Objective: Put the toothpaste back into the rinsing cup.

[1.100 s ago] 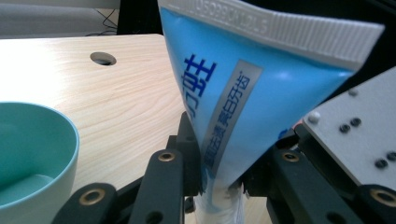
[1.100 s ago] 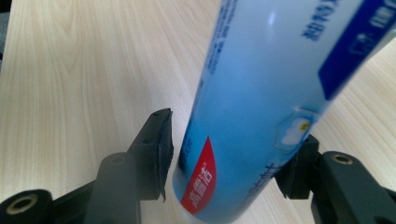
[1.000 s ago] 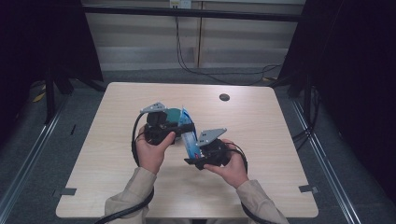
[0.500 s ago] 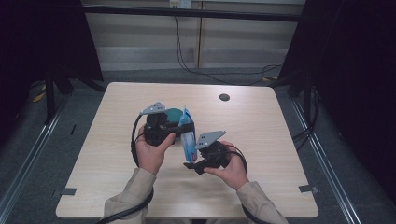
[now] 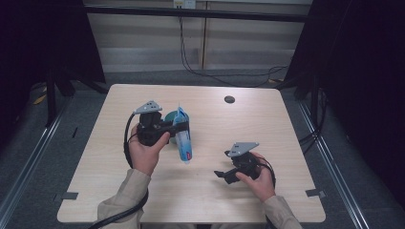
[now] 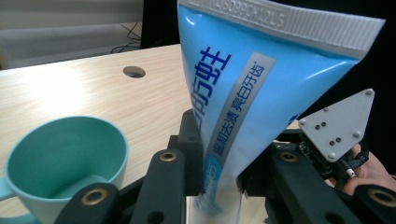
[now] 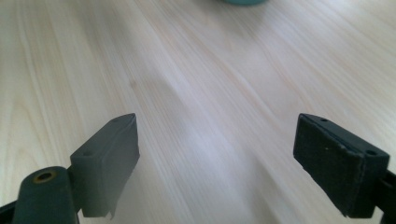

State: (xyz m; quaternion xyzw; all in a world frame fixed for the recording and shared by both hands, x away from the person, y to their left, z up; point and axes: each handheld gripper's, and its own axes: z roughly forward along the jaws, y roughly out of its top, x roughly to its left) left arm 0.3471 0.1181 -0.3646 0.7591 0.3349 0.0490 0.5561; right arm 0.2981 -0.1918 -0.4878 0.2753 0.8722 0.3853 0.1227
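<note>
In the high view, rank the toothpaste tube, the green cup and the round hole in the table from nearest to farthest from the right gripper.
From the right gripper, near the table's front right:
1. Toothpaste tube, held in the left gripper, left of centre.
2. Green cup, just behind the tube.
3. Round hole, near the far edge.

A light wooden table (image 5: 200,191) with a round cable hole (image 5: 229,99) is set on grey floor (image 5: 28,167). Dark curtains (image 5: 363,71) are hung at both sides; cables (image 5: 210,71) are trailed behind.
</note>
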